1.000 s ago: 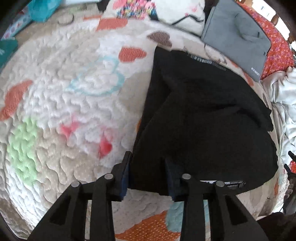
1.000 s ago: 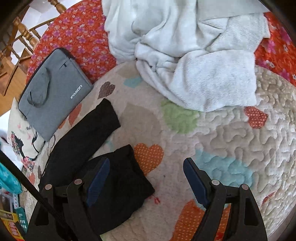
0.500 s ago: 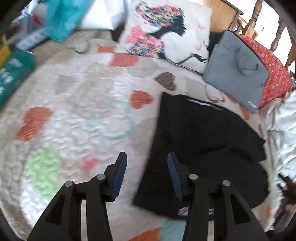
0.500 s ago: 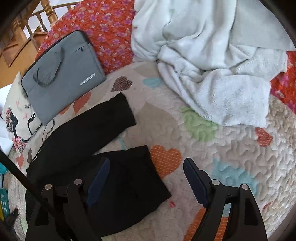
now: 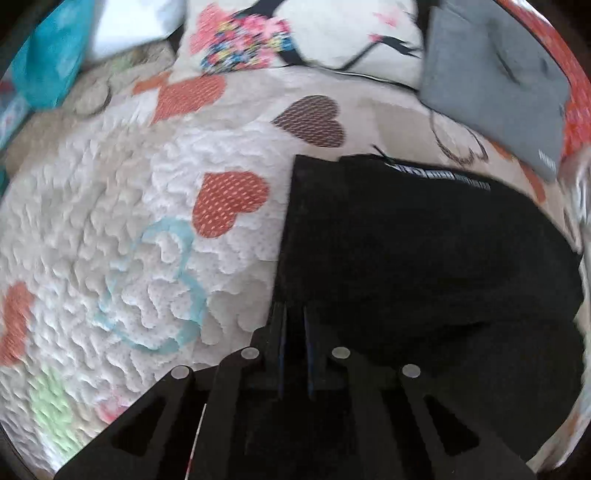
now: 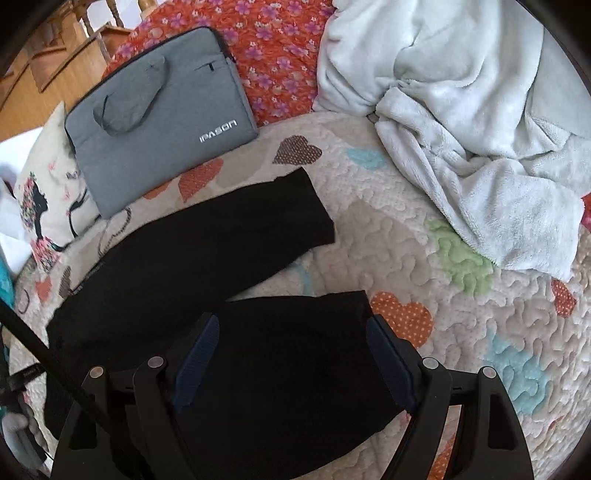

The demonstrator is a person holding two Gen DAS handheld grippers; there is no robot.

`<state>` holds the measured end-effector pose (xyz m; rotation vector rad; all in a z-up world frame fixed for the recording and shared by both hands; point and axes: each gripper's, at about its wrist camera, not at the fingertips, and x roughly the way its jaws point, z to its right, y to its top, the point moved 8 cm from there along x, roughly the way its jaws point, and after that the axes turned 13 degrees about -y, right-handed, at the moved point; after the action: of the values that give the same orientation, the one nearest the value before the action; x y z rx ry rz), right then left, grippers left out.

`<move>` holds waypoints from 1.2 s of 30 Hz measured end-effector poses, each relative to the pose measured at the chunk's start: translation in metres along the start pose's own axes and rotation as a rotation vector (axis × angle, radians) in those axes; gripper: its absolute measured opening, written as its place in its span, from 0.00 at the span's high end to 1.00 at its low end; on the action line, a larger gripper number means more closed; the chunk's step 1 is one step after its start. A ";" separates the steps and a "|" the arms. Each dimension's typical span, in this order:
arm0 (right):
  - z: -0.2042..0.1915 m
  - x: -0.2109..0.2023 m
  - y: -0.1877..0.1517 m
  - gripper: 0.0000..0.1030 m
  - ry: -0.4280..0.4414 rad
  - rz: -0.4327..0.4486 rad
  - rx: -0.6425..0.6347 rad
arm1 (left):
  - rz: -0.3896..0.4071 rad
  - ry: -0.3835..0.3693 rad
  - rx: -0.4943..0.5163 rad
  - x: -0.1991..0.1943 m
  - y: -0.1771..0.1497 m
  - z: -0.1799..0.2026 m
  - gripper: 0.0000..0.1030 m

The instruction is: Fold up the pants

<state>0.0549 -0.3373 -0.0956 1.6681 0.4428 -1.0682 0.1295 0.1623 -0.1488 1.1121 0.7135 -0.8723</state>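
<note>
1. On the bed, through the left wrist camera, I see a cream quilt (image 5: 110, 229) stitched with coloured hearts; the frame is motion-blurred.
2. The black pants (image 5: 424, 258) lie on the right half of that quilt, their left edge running straight up from my left gripper (image 5: 294, 332) to a square corner.
3. The left gripper's tongs are drawn almost together on that near left edge of the pants, pinching the cloth between the blue pads.
4. To the left of the pants I have bare quilt; past them lie a printed pillow (image 5: 314, 33) and a grey laptop bag (image 5: 491, 81).
5. On the same bed, through the right wrist camera, the quilt (image 6: 424, 258) meets an orange flowered cover (image 6: 273, 55), with wooden posts and floor at the upper left.
6. The pants (image 6: 207, 251) show one leg stretched toward the grey laptop bag (image 6: 159, 118) and a folded part under my right gripper (image 6: 291, 358).
7. The right gripper's tongs are spread wide over that folded part, gripping nothing.
8. A pale fleece blanket (image 6: 472, 122) is heaped at the right; bare quilt lies between it and the pants.
9. The bag is zipped; I cannot tell what is inside.
</note>
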 end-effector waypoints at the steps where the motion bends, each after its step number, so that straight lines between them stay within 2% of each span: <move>1: 0.002 0.001 0.000 0.17 0.004 -0.009 0.008 | 0.020 -0.040 -0.045 -0.006 0.001 -0.007 0.84; 4: 0.007 0.002 -0.003 0.17 0.024 -0.033 0.044 | 0.050 -0.206 -0.172 -0.015 0.004 -0.021 0.79; 5: 0.009 0.001 -0.004 0.17 0.030 -0.038 0.054 | 0.059 -0.224 -0.213 -0.017 0.005 -0.027 0.79; 8: 0.010 0.000 -0.005 0.17 0.023 -0.034 0.057 | 0.106 -0.201 -0.311 -0.026 0.004 -0.056 0.79; 11: 0.007 0.001 -0.004 0.17 0.028 -0.020 0.055 | 0.138 -0.254 -0.347 -0.036 0.007 -0.063 0.79; 13: -0.001 -0.001 0.003 0.17 0.049 0.001 0.024 | 0.149 -0.262 -0.302 -0.042 0.014 -0.054 0.75; 16: -0.017 0.002 0.027 0.17 0.074 0.012 -0.051 | 0.138 -0.288 -0.182 -0.046 0.031 -0.031 0.52; 20: -0.044 0.020 0.070 0.17 0.077 0.012 -0.219 | 0.086 -0.323 -0.073 -0.026 0.058 -0.006 0.52; 23: -0.074 0.050 0.099 0.17 0.083 -0.019 -0.365 | 0.040 -0.333 0.016 -0.002 0.078 0.015 0.52; 26: -0.097 0.078 0.120 0.17 0.122 -0.060 -0.428 | 0.010 -0.327 0.091 0.018 0.094 0.030 0.51; 28: -0.110 0.095 0.130 0.17 0.138 -0.083 -0.459 | -0.009 -0.320 0.113 0.030 0.105 0.035 0.52; 33: -0.139 0.128 0.138 0.17 0.174 -0.126 -0.528 | -0.046 -0.394 0.225 0.046 0.123 0.067 0.51; 36: -0.162 0.136 0.132 0.17 0.233 -0.151 -0.574 | -0.083 -0.361 0.297 0.062 0.129 0.069 0.50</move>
<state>0.2932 -0.2700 -0.1244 1.2557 0.9443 -0.7547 0.2757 0.1069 -0.1222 1.1484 0.3380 -1.2411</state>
